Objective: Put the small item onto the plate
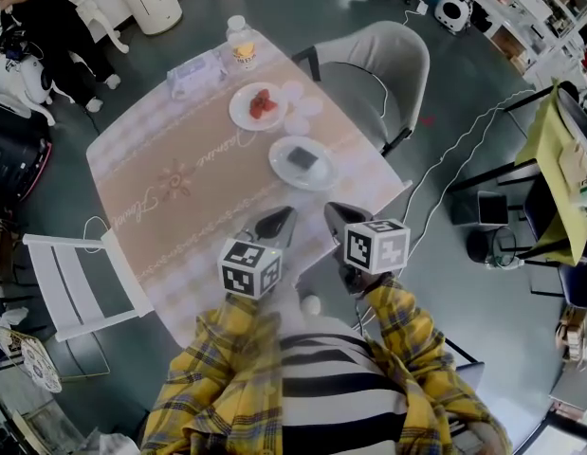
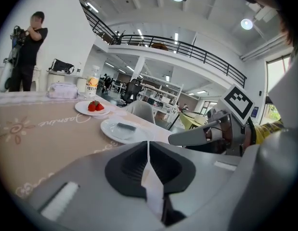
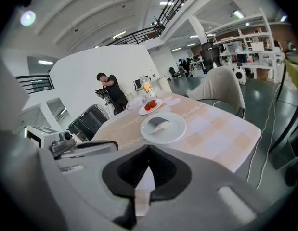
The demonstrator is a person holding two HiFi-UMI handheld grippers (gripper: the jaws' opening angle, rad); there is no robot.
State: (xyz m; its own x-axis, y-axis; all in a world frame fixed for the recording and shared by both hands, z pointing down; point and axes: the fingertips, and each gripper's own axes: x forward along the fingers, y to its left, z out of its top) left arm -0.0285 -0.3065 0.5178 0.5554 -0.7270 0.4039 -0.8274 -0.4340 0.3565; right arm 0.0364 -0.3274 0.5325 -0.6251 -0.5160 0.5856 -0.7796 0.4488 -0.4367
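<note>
What the small dark item (image 1: 302, 158) is cannot be made out; it lies on the white plate (image 1: 278, 166) near the table's (image 1: 151, 263) right edge; the cursive script (image 1: 137, 211) on the beige cloth is too blurred to read. The left gripper (image 2: 148, 150) and right gripper (image 3: 148, 154) hover over that same edge, each with fingers pressed together on nothing; around them is a grey-floored hall with a railed gallery.

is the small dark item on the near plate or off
On it: the small dark flat item lies inside the near round white plate.
</note>
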